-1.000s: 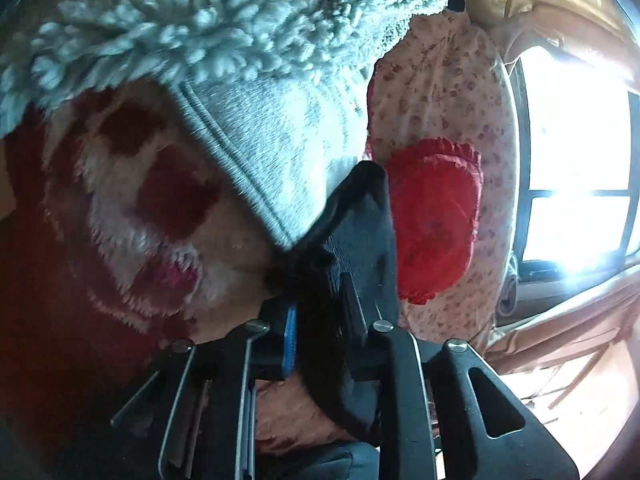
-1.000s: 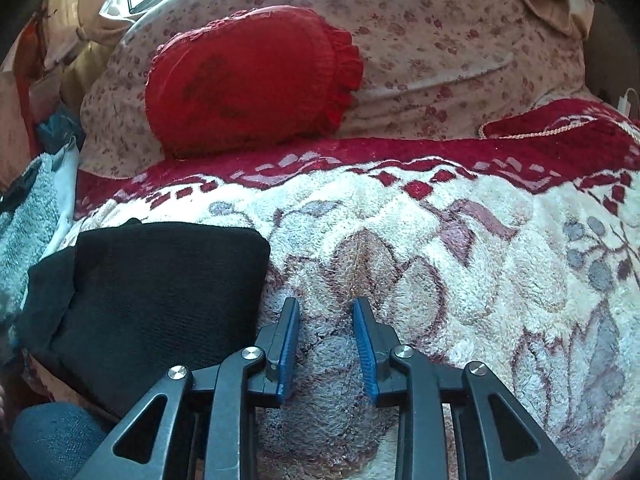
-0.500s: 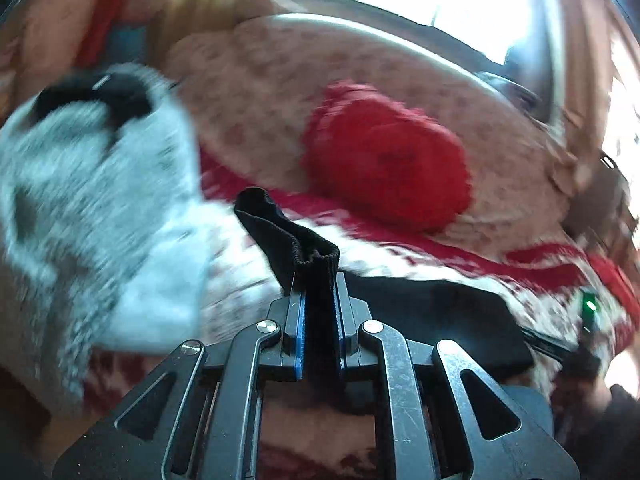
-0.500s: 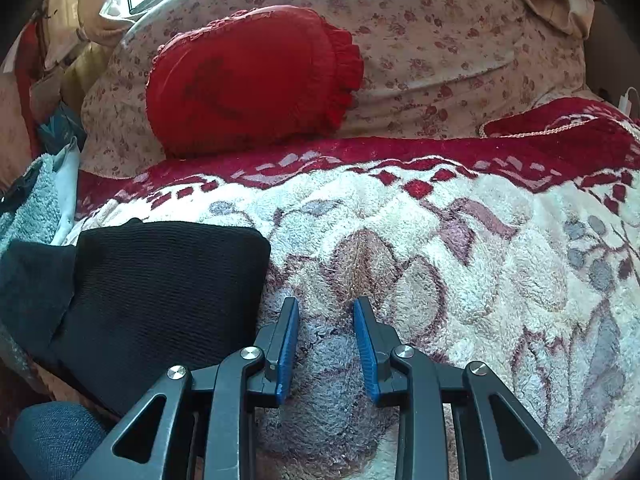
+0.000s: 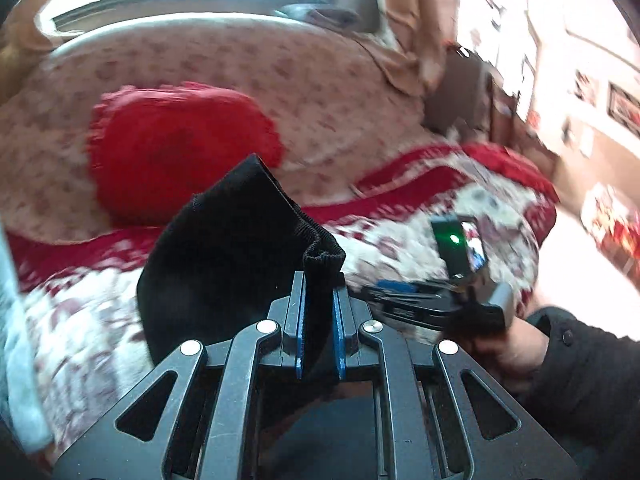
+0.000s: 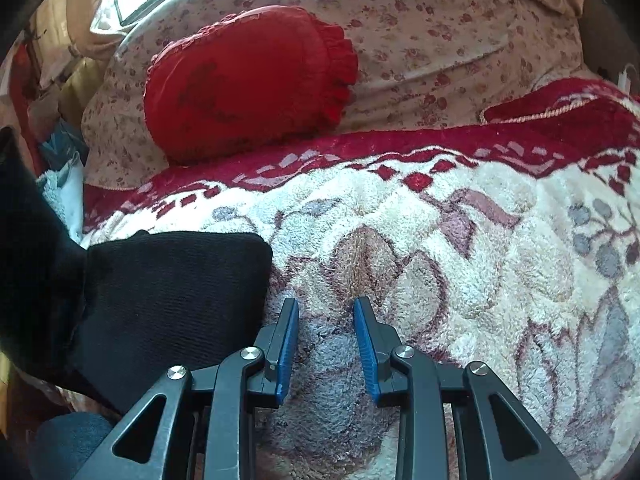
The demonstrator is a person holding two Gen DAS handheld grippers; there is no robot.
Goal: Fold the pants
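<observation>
Midway through a fold, black pants lie on the near left of a fleece blanket, one ribbed end lifted and pinched in the left gripper. Right of them, the right gripper hovers spread and empty just above the blanket. A red pillow rests at the far side. A neat fold likely calls for carrying the raised end flat across, edges matched, before release.

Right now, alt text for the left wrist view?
The left gripper is clamped on a bunched edge of black pants, lifted above a red-and-cream fleece blanket. Behind sits a red pillow; the right gripper, hand-held, appears at right.
</observation>
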